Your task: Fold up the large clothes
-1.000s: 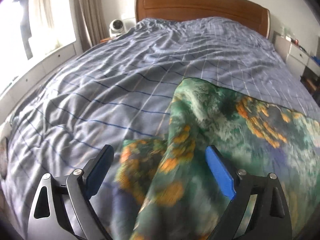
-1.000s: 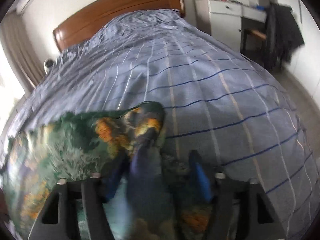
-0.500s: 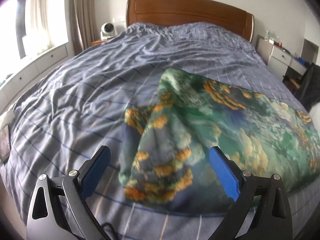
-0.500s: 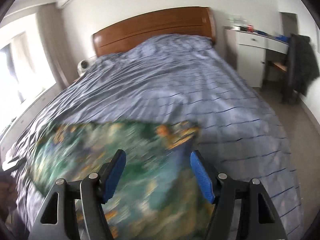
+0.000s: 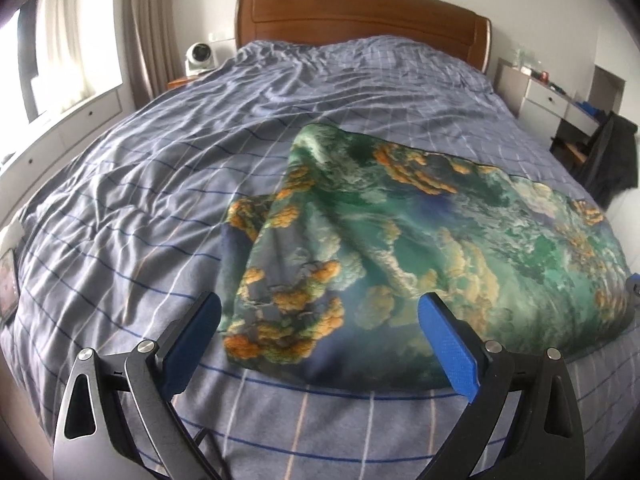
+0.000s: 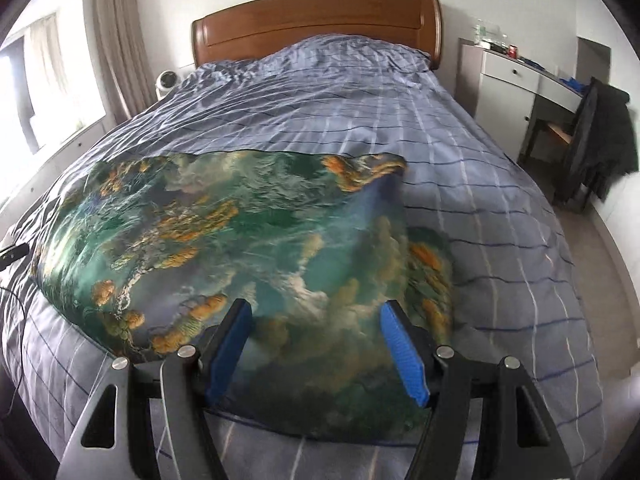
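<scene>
garment [image 5: 420,240]: green-orange print, lying on bed [image 5: 140,184]
left gripper [image 5: 320,332]: spread, empty
right gripper [image 6: 316,344]: spread, empty

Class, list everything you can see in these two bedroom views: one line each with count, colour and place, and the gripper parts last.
Printed silky garment: one, green, blue and orange, lying near the bed's foot.
Checked duvet: one, blue-grey, covering the bed.
Wooden headboard: one, brown, far end.
Small round fan: one, white, beside the headboard.
Drawer desk: one, white, beside the bed.
Dark jacket: one, on a chair.
Left gripper: open, blue pads.
Right gripper: open, blue pads.
</scene>
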Tool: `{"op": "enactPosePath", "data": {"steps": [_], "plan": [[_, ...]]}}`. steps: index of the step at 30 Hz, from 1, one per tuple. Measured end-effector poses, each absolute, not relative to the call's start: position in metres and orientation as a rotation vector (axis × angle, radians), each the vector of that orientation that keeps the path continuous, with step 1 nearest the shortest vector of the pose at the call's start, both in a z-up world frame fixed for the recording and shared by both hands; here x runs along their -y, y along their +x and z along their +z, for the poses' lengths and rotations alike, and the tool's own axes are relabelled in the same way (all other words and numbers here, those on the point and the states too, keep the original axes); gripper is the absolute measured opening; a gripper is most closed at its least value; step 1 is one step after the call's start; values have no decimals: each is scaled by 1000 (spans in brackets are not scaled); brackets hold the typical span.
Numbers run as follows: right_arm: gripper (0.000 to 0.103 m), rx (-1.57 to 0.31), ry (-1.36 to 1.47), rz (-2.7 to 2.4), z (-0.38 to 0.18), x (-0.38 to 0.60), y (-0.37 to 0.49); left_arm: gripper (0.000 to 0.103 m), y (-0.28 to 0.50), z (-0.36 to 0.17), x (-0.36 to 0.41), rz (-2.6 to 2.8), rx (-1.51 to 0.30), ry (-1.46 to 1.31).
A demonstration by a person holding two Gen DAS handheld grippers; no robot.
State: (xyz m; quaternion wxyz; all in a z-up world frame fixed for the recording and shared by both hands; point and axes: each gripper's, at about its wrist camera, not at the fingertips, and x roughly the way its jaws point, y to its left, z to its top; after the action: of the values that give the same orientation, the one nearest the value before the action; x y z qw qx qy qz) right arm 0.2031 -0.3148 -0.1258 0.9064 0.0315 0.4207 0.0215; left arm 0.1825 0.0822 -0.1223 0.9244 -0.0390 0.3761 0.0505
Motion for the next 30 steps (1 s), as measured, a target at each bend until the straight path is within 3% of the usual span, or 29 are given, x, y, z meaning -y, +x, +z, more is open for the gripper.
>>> {"op": "enactPosePath", "data": {"steps": [14, 30], "plan": [[69, -825, 67, 80, -108, 297, 191, 99, 268, -108, -59, 4, -835, -63], [69, -827, 99, 120, -108, 279, 180, 99, 376, -153, -96, 167, -950, -41]]}}
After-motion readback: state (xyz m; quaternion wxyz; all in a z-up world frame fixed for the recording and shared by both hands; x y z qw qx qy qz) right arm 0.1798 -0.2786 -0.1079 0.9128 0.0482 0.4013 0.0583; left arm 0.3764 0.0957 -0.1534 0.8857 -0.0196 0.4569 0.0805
